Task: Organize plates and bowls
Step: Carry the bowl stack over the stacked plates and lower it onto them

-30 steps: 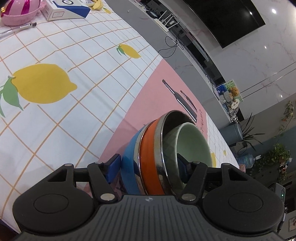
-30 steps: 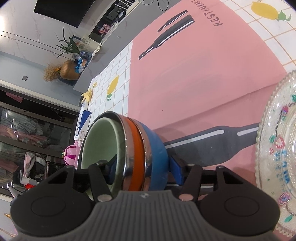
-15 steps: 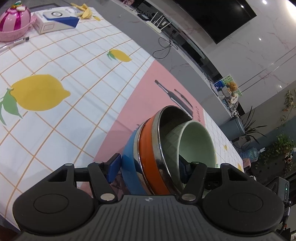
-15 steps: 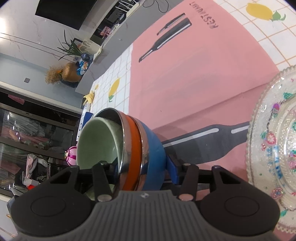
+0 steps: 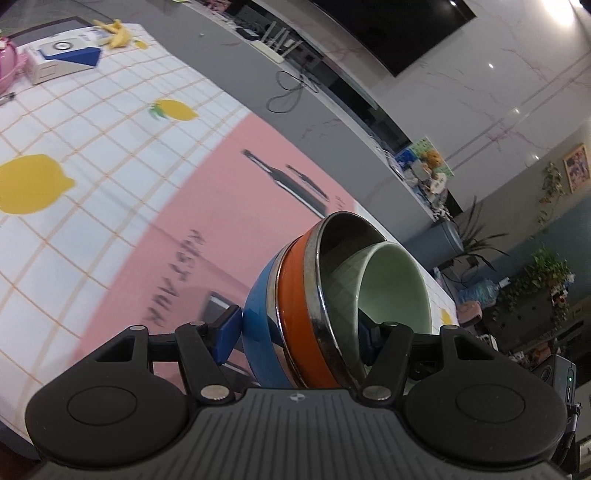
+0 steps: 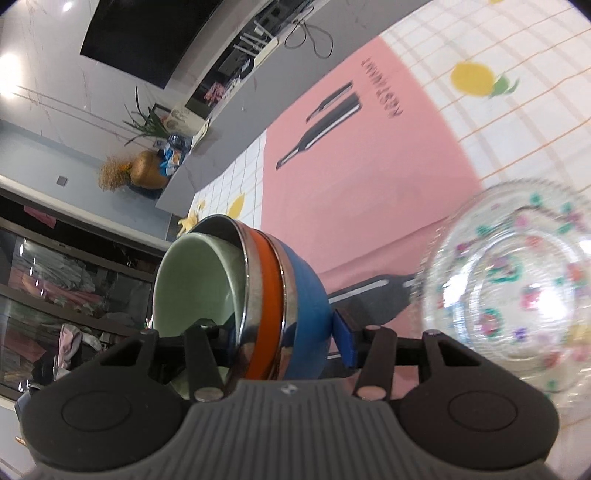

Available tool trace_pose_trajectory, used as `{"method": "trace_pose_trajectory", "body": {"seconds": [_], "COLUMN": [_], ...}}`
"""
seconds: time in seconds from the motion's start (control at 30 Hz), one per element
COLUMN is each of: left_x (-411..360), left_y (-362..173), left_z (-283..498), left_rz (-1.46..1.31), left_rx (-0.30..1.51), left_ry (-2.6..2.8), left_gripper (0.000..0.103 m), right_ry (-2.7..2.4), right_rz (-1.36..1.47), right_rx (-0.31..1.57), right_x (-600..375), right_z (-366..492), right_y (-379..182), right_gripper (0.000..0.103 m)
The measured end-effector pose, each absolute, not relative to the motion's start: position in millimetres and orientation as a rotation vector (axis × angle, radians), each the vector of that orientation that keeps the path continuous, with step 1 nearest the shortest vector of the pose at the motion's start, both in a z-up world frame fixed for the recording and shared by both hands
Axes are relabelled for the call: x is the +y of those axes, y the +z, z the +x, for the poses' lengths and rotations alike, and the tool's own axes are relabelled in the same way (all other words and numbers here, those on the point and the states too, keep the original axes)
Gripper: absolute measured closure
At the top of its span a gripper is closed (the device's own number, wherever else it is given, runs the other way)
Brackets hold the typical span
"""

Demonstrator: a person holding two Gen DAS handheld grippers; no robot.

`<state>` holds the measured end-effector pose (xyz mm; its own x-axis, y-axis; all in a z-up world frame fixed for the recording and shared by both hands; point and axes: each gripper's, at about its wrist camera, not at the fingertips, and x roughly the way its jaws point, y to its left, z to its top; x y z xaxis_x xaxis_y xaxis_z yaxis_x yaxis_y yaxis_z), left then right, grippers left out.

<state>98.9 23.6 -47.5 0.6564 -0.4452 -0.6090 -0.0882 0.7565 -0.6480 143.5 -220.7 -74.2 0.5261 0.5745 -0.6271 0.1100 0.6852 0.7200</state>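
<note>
A stack of nested bowls is held between both grippers above the pink placemat (image 5: 207, 236): a blue bowl (image 5: 258, 314) outermost, an orange steel-rimmed bowl (image 5: 291, 295) in it, a pale green bowl (image 5: 395, 288) innermost. My left gripper (image 5: 299, 332) is shut on the stack's rim, one finger under the blue bowl, one inside the green bowl. My right gripper (image 6: 284, 332) is shut on the same stack (image 6: 303, 291) from the opposite side. A clear glass plate (image 6: 517, 288) with coloured flower print lies on the mat to the right, blurred.
The table has a white lemon-print cloth (image 5: 92, 140). A white and blue box (image 5: 62, 59), a banana peel (image 5: 114, 31) and a pink container (image 5: 7, 62) sit at the far left end. A grey counter (image 5: 314, 122) runs behind the table.
Both grippers have lifted the bowl stack and carried it over the pink mat, toward the glass plate, which now looks larger and closer in the right wrist view.
</note>
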Motion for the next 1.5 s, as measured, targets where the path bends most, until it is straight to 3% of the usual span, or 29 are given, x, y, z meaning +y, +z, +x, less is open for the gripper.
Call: {"method": "trace_pose_trajectory", "body": {"seconds": [0.3, 0.6, 1.5], "left_x": [-34.2, -74.2, -94.2], "left_y": [-41.1, -57.2, -79.4], "left_z": [104.0, 119.1, 120.2], "left_rz": [-0.686, -0.688, -0.683], "left_rx": [0.876, 0.951, 1.035], "left_ry": [-0.3, -0.333, -0.351], "left_gripper": [0.033, 0.033, 0.035], "right_ry": [0.255, 0.182, 0.091], "right_rz": [0.798, 0.858, 0.86], "right_rx": [0.943, 0.964, 1.055], "right_x": [-281.7, -333.9, -358.8], "right_z": [124.2, 119.6, 108.5], "right_y": [-50.8, -62.9, -83.4], "right_gripper": [0.054, 0.054, 0.05]}}
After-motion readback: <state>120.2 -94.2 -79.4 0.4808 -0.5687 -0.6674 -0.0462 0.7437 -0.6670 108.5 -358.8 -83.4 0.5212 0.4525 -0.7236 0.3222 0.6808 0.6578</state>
